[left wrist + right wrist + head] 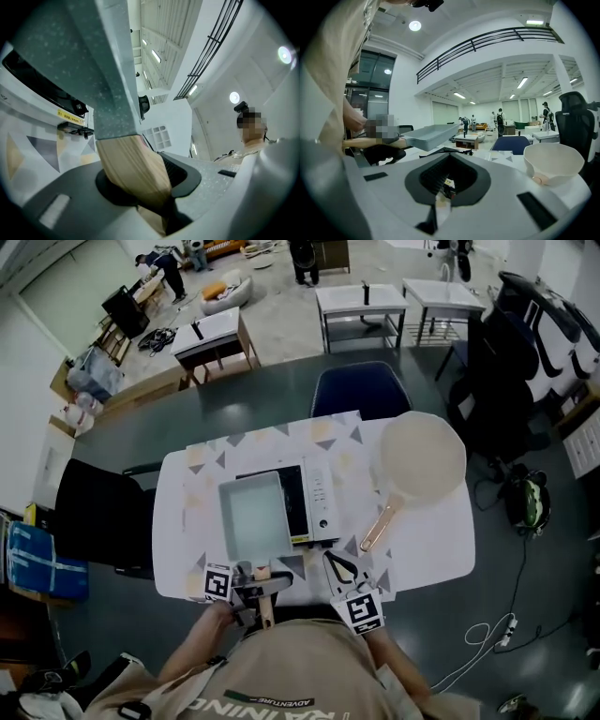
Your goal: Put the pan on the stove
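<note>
**panwatcher:** Pan [253,517] check, anyone: where is the grey rectangular one, and what's got hold of it?

**stovetop_sam:** The left tool [260,582] has it. In the left gripper view the jaws are clamped tight on the wooden handle [136,173], right where the wood meets the grey metal. From the head view the pan body sits over the left part of the stove [319,498]. In the right gripper view there's a gap under it and the far end is tipped up a bit, so I'd say it's in the air and not set down yet.

**panwatcher:** And the right tool [339,566]?

**stovetop_sam:** Jaws together with nothing in them. It's parked near the front edge of the tabletop [183,521], just beside the left one, so it's not involved as far as I can see.

**panwatcher:** So what does the set-down hinge on?

**stovetop_sam:** Mostly direction. The pan lies straight ahead of the left tool. Its long axis runs away from the person, handle end nearest the body and pan end out over the stove. It's also off to the left, with the stove's black top showing past its right edge. My guess is it wants a small slide right, levelling out, then lowering.

**panwatcher:** Anything in the way?

**stovetop_sam:** Only a round saucepan [422,457], well apart on the right, so it shouldn't matter
</note>
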`<control>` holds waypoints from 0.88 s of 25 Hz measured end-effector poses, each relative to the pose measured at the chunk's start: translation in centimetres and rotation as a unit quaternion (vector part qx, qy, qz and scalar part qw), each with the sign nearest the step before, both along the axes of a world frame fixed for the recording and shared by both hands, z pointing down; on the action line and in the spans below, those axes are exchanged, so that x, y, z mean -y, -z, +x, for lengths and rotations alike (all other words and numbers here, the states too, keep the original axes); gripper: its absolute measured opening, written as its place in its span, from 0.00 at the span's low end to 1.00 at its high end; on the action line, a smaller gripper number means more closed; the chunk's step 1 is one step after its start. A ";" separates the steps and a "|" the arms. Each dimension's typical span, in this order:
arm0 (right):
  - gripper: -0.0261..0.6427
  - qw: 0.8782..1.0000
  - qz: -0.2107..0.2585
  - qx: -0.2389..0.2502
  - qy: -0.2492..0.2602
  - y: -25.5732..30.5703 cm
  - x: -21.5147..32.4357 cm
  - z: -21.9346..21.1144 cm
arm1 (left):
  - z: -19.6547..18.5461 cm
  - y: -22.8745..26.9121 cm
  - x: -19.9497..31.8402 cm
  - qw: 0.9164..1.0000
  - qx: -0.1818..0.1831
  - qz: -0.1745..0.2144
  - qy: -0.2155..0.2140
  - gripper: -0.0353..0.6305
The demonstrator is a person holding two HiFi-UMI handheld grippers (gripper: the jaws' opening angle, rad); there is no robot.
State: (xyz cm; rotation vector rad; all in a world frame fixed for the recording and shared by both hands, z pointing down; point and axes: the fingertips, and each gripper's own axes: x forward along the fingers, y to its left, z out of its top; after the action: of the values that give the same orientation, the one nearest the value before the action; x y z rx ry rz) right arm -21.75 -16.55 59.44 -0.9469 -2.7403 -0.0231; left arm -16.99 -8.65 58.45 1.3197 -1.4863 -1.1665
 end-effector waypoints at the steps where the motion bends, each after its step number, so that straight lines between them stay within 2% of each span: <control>1: 0.04 1.000 0.001 -0.001 0.005 -0.1 -0.1 -0.2 | -0.2 0.0 0.0 1.000 0.003 -0.001 0.002 0.24; 5: 0.04 1.000 0.004 -0.004 0.018 -0.3 -0.5 -1.4 | -1.4 -0.3 -0.2 1.000 0.010 -0.008 0.004 0.24; 10: 0.04 1.000 0.004 -0.013 0.017 -0.5 -1.4 -2.7 | -2.9 -0.9 -1.1 1.000 -0.017 0.009 0.004 0.24; 14: 0.04 1.000 0.004 -0.023 0.019 -0.9 -2.3 -3.8 | -4.5 -1.5 -1.5 1.000 -0.011 0.007 -0.002 0.24; 22: 0.04 0.999 0.001 -0.048 0.004 -1.9 -2.4 -5.1 | -6.2 -3.9 -1.3 0.999 -0.036 0.018 -0.016 0.24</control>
State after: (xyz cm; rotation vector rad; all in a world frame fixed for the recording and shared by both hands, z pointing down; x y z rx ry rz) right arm -26.90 -14.17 61.38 -0.9330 -2.6482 0.0186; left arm -23.19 -7.38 62.32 1.3075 -1.3934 -1.2125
